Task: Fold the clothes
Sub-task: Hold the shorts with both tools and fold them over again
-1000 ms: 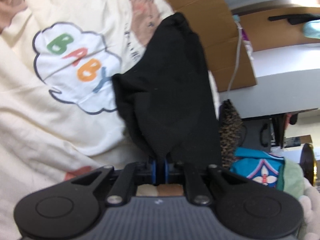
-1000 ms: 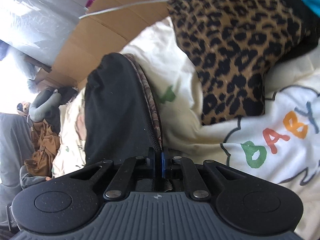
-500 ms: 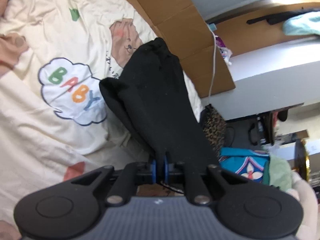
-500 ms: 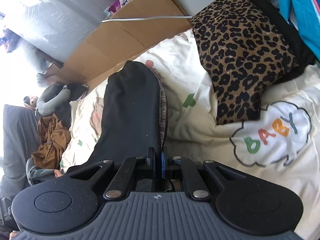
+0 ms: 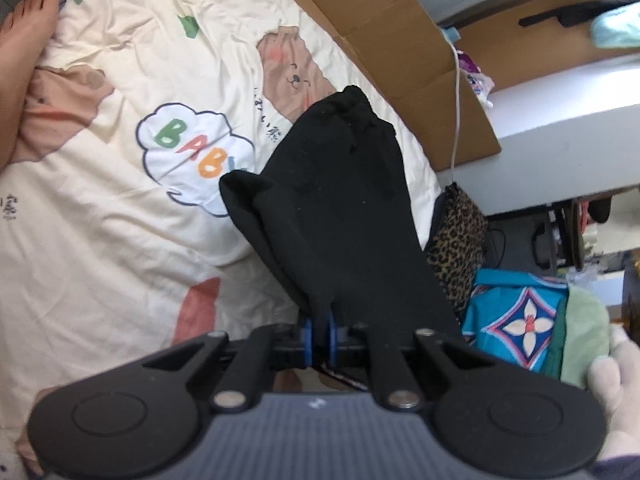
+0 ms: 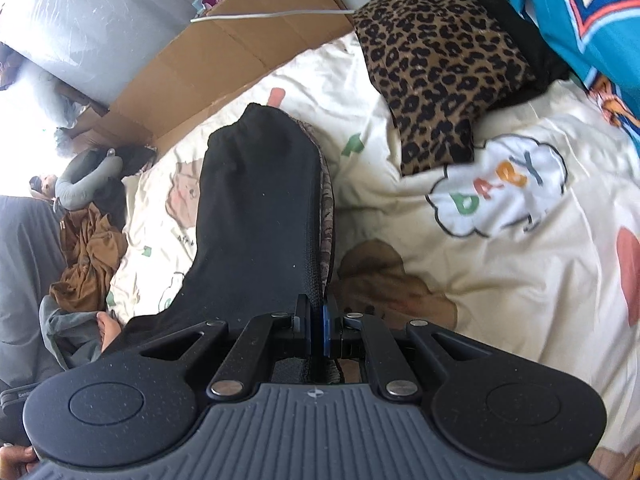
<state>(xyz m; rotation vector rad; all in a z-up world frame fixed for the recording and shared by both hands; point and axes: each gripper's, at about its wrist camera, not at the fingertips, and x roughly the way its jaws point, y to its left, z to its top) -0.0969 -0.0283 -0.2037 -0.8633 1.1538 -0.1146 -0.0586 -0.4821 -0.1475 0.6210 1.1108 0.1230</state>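
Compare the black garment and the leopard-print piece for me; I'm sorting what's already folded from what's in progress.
The black garment is plain and dark; the leopard-print piece is tan with black spots. The black garment is gripped by the left gripper and the right gripper, jaws shut on its edge; the leopard-print piece is held by neither. Both rest on the cream bedsheet.

Open room lies over the cream cartoon-print bedsheet (image 5: 120, 208) left of the hanging black garment (image 5: 340, 208); a brown cardboard sheet (image 5: 400, 40) walls the far edge, a leopard-print folded cloth (image 6: 436, 60) blocks the corner, a bare foot (image 5: 20, 60) intrudes far left
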